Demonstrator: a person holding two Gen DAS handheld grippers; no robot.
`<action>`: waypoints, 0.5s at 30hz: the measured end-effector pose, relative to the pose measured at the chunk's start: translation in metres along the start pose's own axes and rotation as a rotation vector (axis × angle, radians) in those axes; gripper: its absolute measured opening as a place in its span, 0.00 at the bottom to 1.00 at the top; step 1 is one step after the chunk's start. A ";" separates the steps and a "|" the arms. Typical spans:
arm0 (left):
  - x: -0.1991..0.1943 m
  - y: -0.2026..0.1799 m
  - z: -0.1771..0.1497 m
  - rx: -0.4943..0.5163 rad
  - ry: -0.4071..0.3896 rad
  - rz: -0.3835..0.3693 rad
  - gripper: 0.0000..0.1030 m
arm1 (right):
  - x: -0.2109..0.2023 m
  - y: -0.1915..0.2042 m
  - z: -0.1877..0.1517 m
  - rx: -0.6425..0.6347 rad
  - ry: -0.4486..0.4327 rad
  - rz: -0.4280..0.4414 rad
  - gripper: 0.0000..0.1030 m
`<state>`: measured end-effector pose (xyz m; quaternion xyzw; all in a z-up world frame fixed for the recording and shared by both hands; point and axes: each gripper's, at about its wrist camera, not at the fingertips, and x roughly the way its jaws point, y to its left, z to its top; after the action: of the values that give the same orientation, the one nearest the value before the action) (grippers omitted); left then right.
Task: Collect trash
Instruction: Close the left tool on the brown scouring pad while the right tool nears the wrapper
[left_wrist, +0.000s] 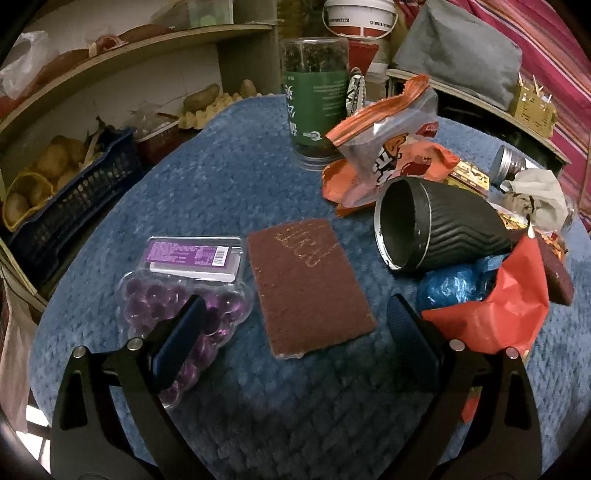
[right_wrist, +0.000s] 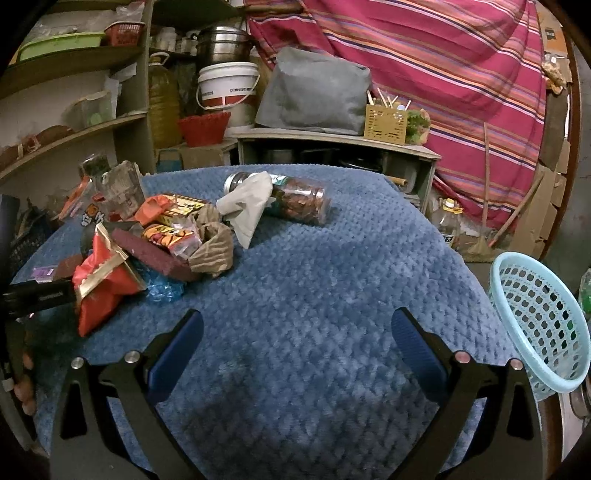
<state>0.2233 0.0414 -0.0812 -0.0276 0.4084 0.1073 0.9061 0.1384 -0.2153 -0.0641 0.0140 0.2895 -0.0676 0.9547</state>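
Brown and rough, the scouring pad (left_wrist: 310, 284) lies flat on the blue cloth (left_wrist: 236, 177), dead ahead between the left gripper (left_wrist: 295, 332)'s wide-open jaws, long axis running away; right gripper (right_wrist: 295, 339), equally agape, hovers empty, pad's far side, nearer the basket (right_wrist: 539, 321)

Each gripper (left_wrist: 295, 332) (right_wrist: 297, 338) has black arms, blue ribbed pads, silver screws.

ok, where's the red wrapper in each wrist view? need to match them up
Left wrist: red wrapper at lower right, beside the right finger, touching the blue plastic.
Right wrist: red wrapper at mid-left, front of the trash pile.
Shared landmark: the blue plastic right next to it in both views.
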 end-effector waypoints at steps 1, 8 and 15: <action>0.000 0.000 0.000 0.001 0.001 0.000 0.92 | 0.000 0.000 0.000 0.001 0.001 -0.001 0.96; -0.005 -0.004 -0.003 -0.002 0.011 -0.039 0.92 | 0.001 -0.001 0.000 0.001 0.001 -0.003 0.96; -0.004 -0.007 -0.001 -0.016 0.021 -0.053 0.92 | 0.002 -0.007 0.001 0.010 0.005 -0.012 0.96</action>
<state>0.2211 0.0333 -0.0791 -0.0466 0.4160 0.0862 0.9041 0.1394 -0.2228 -0.0645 0.0171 0.2918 -0.0746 0.9534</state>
